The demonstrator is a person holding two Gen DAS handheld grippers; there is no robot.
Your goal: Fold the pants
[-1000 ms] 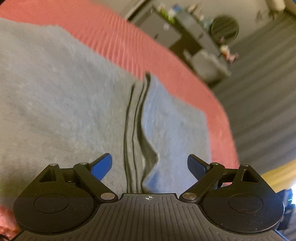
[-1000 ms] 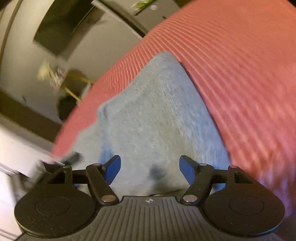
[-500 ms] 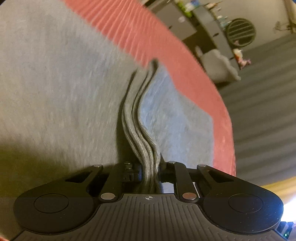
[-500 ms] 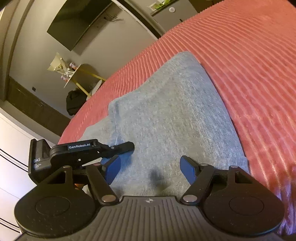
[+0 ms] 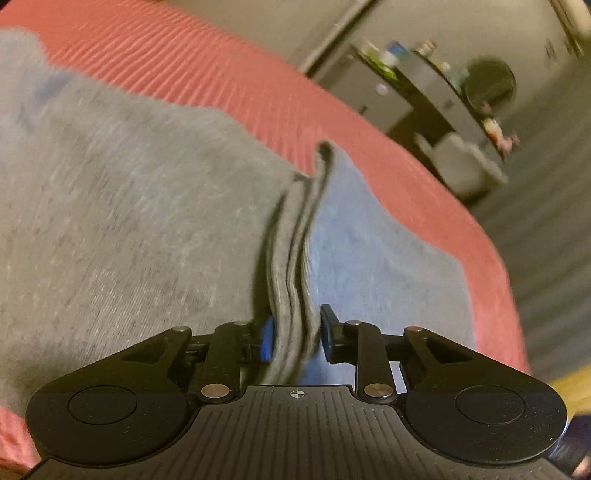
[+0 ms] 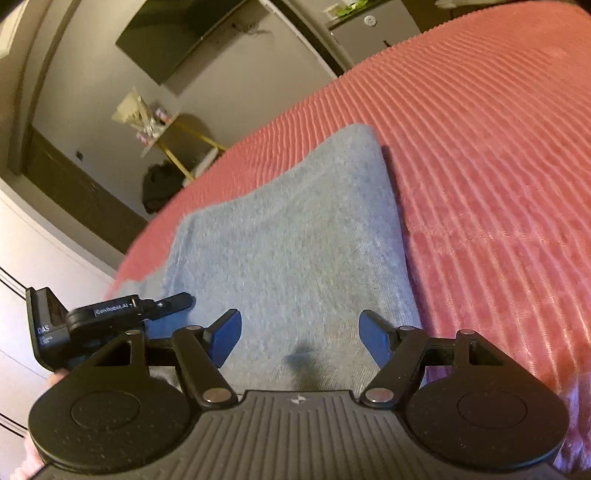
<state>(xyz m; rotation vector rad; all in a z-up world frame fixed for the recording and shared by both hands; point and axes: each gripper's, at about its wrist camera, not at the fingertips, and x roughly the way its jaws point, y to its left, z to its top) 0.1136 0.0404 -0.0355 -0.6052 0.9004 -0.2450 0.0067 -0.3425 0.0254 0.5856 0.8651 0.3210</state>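
On the ribbed red bedspread the grey pants lay spread flat, folded into several layers. Seen from the left wrist, the left gripper had its blue-padded fingers drawn close on either side of a raised stack of fabric edges, which ran up between them as a narrow ridge; the left pad touched the cloth, while a slight gap seemed to show at the right pad, so a firm clamp could not be confirmed in the blur. From the right wrist, the right gripper stood with its jaws wide apart over the pants, holding nothing, its shadow falling on the cloth just ahead. The left gripper's black body showed at the left edge of that view, beside the pants' near corner. A dark wall-mounted screen and a small side table stood beyond the bed
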